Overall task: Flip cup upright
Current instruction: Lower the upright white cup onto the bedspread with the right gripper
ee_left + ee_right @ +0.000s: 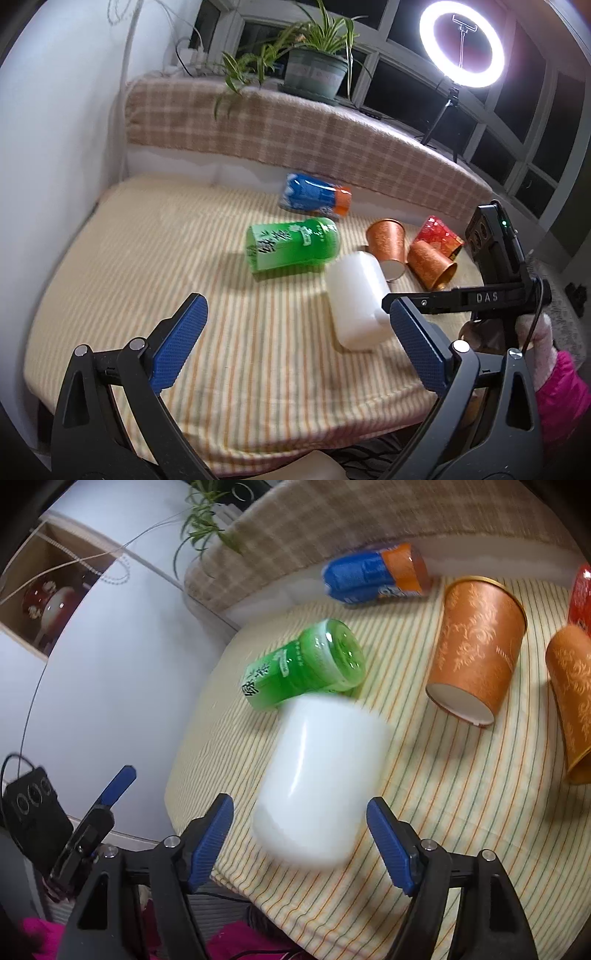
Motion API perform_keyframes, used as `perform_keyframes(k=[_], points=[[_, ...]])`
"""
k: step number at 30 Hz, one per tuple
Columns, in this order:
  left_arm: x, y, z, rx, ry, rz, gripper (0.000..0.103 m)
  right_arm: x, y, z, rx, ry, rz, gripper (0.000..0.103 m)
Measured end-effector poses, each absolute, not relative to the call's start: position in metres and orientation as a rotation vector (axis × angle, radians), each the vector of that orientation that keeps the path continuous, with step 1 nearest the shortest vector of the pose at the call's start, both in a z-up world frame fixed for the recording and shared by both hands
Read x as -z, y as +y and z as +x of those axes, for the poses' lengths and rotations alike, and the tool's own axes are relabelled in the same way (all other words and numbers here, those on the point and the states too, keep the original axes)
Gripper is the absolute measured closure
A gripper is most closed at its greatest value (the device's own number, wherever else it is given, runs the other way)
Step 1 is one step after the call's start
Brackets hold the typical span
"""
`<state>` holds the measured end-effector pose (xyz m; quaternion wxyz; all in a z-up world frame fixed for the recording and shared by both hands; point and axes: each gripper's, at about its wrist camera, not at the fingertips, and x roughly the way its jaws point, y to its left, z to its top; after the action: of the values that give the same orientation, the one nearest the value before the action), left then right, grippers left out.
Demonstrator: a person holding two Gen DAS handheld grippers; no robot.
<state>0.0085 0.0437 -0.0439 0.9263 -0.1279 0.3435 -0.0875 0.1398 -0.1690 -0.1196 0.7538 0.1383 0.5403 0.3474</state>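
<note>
The opaque white plastic cup (317, 779) lay on its side on the yellow striped cloth-covered surface (147, 258), its image motion-blurred, near the front right part of the surface. The right tongs (300, 834) were spread wide with blue ribbed pads (212, 840) flanking the cup's near end, one on each side; contact could not be told through the blur. The left tongs (297, 345) were also spread wide, holding nothing, hovering over the front of the surface, with the white cup just beside the right-hand pad. In the left wrist view the right tongs' black body (495, 258) showed at the right edge, held by a hand in a pink sleeve (557, 391). A green translucent bottle with black lettering (306, 664) lay on its side just behind the white cup, touching or nearly so. A blue and orange bottle (376, 574) lay on its side farther back, near the plaid padded backrest (295, 136). Two orange patterned paper cups (476, 646) lay tipped over to the right, and a red patterned cup (439, 234) lay behind them. A potted spider plant (314, 70) and a lit ring light (461, 44) stood on the windowsill.
</note>
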Motion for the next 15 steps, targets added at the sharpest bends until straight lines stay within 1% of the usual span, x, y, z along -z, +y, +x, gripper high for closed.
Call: perform_keyframes(k=[1,2,6,10,15], points=[[0.045,0.044,0.011,0.190,0.717,-0.274,0.007,0.118,-0.170,0.138,-0.753,1.168,0.293,0.024],[0.047,0.044,0.016,0.207,0.734,-0.289,0.007,0.115,-0.171,0.135,-0.747,1.156,0.288,0.023],[0.055,0.043,0.038,0.272,0.799,-0.369,0.007,0.104,-0.186,0.115,-0.701,1.083,0.271,0.022],[0.064,0.034,0.063,0.352,0.872,-0.424,0.007,0.093,-0.204,0.087,-0.611,0.994,0.226,0.018],[0.077,0.021,0.095,0.421,0.965,-0.498,0.007,0.088,-0.226,0.053,-0.493,0.936,0.179,0.018]])
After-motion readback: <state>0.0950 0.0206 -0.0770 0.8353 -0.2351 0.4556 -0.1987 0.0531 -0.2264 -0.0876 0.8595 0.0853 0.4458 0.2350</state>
